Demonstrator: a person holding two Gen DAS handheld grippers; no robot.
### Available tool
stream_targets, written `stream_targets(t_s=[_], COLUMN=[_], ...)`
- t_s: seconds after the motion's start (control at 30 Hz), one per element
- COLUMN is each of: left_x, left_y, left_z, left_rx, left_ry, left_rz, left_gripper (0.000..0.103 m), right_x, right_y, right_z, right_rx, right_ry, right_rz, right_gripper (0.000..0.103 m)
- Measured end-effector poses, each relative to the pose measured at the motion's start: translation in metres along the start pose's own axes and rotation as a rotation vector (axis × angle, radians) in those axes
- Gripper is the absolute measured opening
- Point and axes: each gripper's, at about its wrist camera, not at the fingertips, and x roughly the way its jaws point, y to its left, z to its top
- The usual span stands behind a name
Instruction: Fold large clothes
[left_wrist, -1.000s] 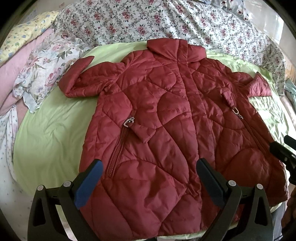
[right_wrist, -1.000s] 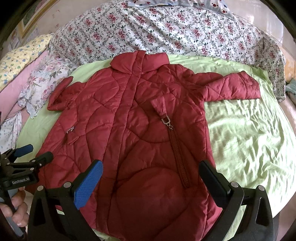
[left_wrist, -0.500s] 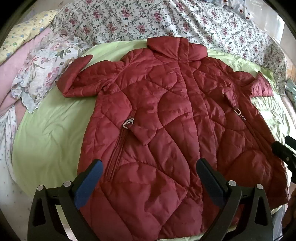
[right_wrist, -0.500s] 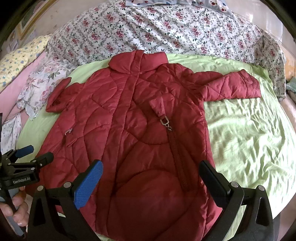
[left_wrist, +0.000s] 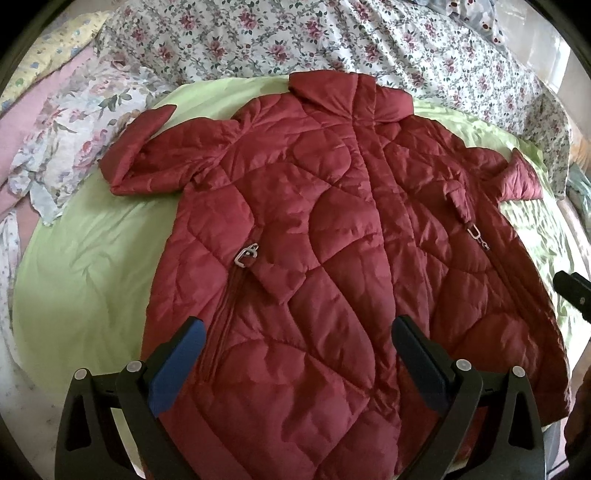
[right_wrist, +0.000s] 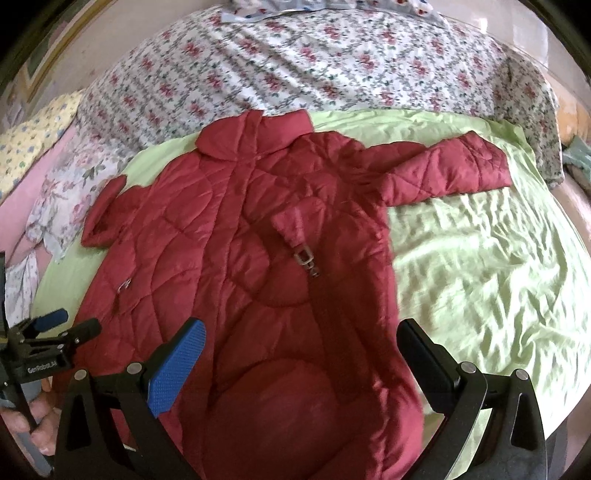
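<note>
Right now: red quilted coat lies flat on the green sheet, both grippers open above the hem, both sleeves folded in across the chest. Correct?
Not quite. The sleeves are not folded in: in the right wrist view the right sleeve lies stretched out sideways on the green sheet, and the left sleeve also points outward. The rest holds: the red quilted coat lies flat, and the left gripper and right gripper are open.

Daylit bed (right_wrist: 480, 258) in green sheet, floral quilt (left_wrist: 295, 37) behind.
</note>
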Motion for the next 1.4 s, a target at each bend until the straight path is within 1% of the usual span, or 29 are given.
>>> stream_targets(t_s=[0.03, 0.1, 0.2, 0.27, 0.53, 0.7, 0.8, 0.87, 0.93, 1.0, 1.07, 1.23, 1.33, 1.4], left_x=[0.002, 0.005, 0.010, 0.014, 0.028, 0.038, 0.046, 0.053, 0.059, 0.065, 0.068, 0.078, 0.086, 0.089], left_y=[0.000, 0.001, 0.001, 0.002, 0.004, 0.006, 0.007, 0.008, 0.009, 0.009, 0.008, 0.004, 0.001, 0.001], left_z=[0.001, 0.004, 0.009, 0.012, 0.025, 0.037, 0.044, 0.046, 0.050, 0.056, 0.062, 0.070, 0.075, 0.079], left_rx=[0.001, -0.001, 0.000, 0.001, 0.000, -0.003, -0.007, -0.015, -0.024, -0.029, -0.027, -0.018, -0.011, -0.015], left_ry=[0.001, -0.001, -0.012, -0.013, -0.025, -0.034, -0.017, 0.009, 0.017, 0.013, -0.009, -0.022, -0.019, -0.019], left_rz=[0.000, 0.001, 0.019, 0.021, 0.024, 0.033, 0.037, 0.036, 0.035, 0.030, 0.037, 0.040, 0.051, 0.050], left_gripper=[0.101, 0.101, 0.101, 0.101, 0.101, 0.101, 0.101, 0.101, 0.101, 0.100, 0.100, 0.100, 0.100, 0.100], right_x=[0.001, 0.001, 0.004, 0.007, 0.018, 0.033, 0.049, 0.061, 0.075, 0.091, 0.105, 0.142, 0.170, 0.189], right_y=[-0.004, -0.015, -0.032, -0.043, -0.091, -0.129, -0.156, -0.174, -0.189, -0.205, -0.218, -0.243, -0.253, -0.260], right_z=[0.001, 0.005, 0.010, 0.015, 0.040, 0.069, 0.091, 0.108, 0.128, 0.148, 0.164, 0.207, 0.225, 0.229], right_rx=[0.015, 0.046, 0.102, 0.133, 0.213, 0.267, 0.317, 0.345, 0.361, 0.383, 0.408, 0.457, 0.464, 0.475], right_ry=[0.019, -0.005, -0.007, -0.030, -0.083, -0.108, -0.115, -0.118, -0.121, -0.117, -0.114, -0.107, -0.072, -0.036], right_rz=[0.001, 0.007, 0.016, 0.027, -0.016, -0.057, -0.069, -0.102, -0.138, -0.182, -0.215, -0.256, -0.296, -0.329], right_gripper=[0.103, 0.103, 0.103, 0.103, 0.103, 0.103, 0.103, 0.103, 0.103, 0.103, 0.103, 0.103, 0.103, 0.102])
